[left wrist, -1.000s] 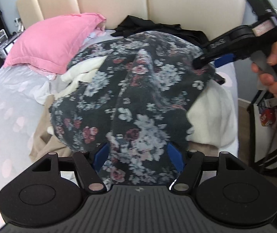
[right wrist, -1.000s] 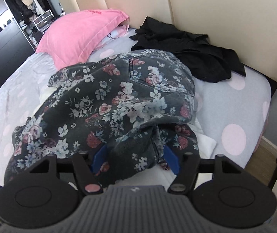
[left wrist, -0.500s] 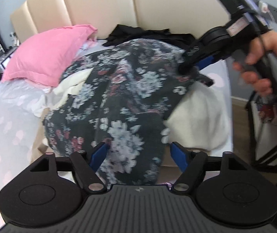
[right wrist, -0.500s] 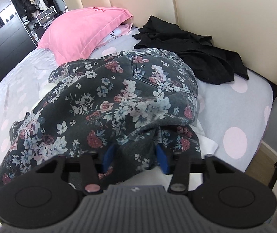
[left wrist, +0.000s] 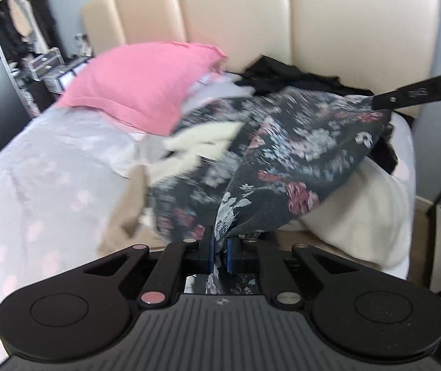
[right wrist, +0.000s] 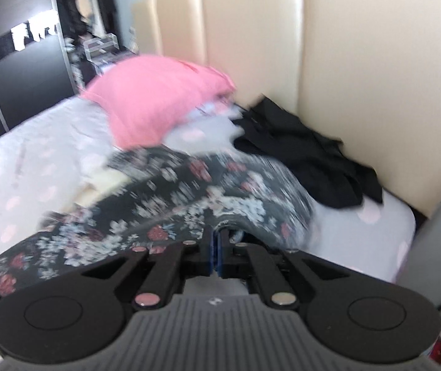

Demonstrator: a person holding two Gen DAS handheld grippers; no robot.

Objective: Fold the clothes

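Since half a second ago both pairs of tongs have closed: their blue pads, then spread wide around the fabric, now press together on it. We hold the left tongs (left wrist: 219, 249) pinched on a bunched fold of the floral garment (left wrist: 297, 154) at the lower centre of the left wrist view. The cloth rises from there toward the upper right of the frame, where the tip of the right tongs (left wrist: 378, 102) grips its far corner. In the right wrist view our right tongs (right wrist: 215, 249) clamp a thin edge of the same floral garment (right wrist: 170, 198), which spreads leftward across the lower half of the frame.

The garment is lifted off the bed (left wrist: 34, 185), stretched between the two tools, and both views are blurred by motion. Beneath it in the left view lie a white cloth (left wrist: 359, 216) at the lower right and a cream piece (left wrist: 201, 142) near the middle. A pink pillow (left wrist: 140, 89) sits at the upper left of that frame, against the cream headboard (left wrist: 328, 24). A black garment (right wrist: 300, 157) lies crumpled right of centre in the right view, at the foot of the headboard and just beyond the floral cloth.
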